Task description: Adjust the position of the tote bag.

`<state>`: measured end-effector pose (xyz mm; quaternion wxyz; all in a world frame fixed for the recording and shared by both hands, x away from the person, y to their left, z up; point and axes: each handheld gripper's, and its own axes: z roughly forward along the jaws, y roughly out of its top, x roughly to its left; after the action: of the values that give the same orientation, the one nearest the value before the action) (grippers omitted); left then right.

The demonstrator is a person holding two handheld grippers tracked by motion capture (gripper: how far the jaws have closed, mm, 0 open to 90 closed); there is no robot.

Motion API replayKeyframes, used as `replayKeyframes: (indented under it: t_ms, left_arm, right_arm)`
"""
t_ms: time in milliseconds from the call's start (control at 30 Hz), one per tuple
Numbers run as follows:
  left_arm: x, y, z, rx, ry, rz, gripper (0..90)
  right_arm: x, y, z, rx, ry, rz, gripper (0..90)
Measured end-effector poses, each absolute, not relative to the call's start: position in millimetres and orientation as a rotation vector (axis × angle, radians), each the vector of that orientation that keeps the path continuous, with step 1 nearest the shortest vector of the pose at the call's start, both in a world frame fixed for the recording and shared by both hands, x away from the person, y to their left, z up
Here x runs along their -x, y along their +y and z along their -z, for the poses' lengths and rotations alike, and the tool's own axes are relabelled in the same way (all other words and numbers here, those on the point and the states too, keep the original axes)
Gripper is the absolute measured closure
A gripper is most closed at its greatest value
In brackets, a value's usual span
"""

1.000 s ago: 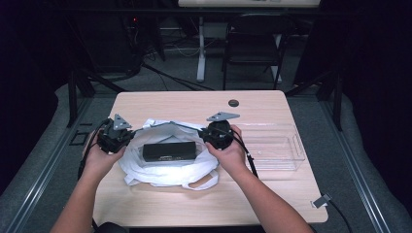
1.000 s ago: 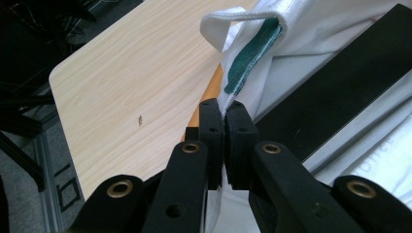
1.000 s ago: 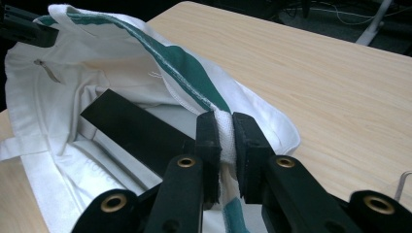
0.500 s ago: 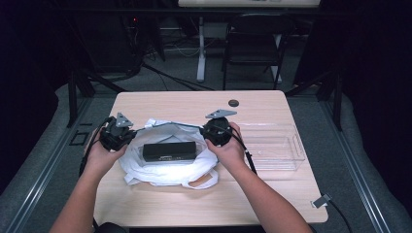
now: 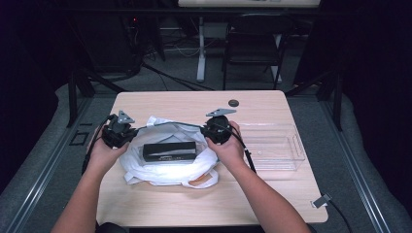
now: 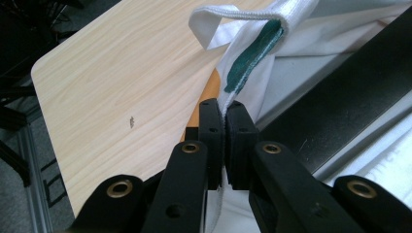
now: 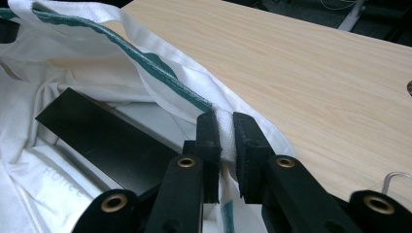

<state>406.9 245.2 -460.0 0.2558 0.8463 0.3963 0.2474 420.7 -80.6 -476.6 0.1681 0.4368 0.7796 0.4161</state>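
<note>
Bag rim pinched by left claw, right claw, table beyond

table: wood | on it: white bag, clear bin, dark disc

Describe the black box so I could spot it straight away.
Find the wooden table, then the white bag near its middle. The black box lies flat inside the bag's open mouth, long and dark against white cloth, unlike the clear tray beside the bag.
</note>
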Motion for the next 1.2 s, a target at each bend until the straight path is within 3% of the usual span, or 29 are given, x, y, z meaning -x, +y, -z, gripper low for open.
replayKeyframes:
  t_ms: [1200]
  left_arm:
    - [-435.9, 246.8, 475.6, -2.215, 1.181, -0.628, 87.4]
  right_arm:
    - [-436.9, -78.9, 490.7, -1.311, 2.222, -1.160, 82.0]
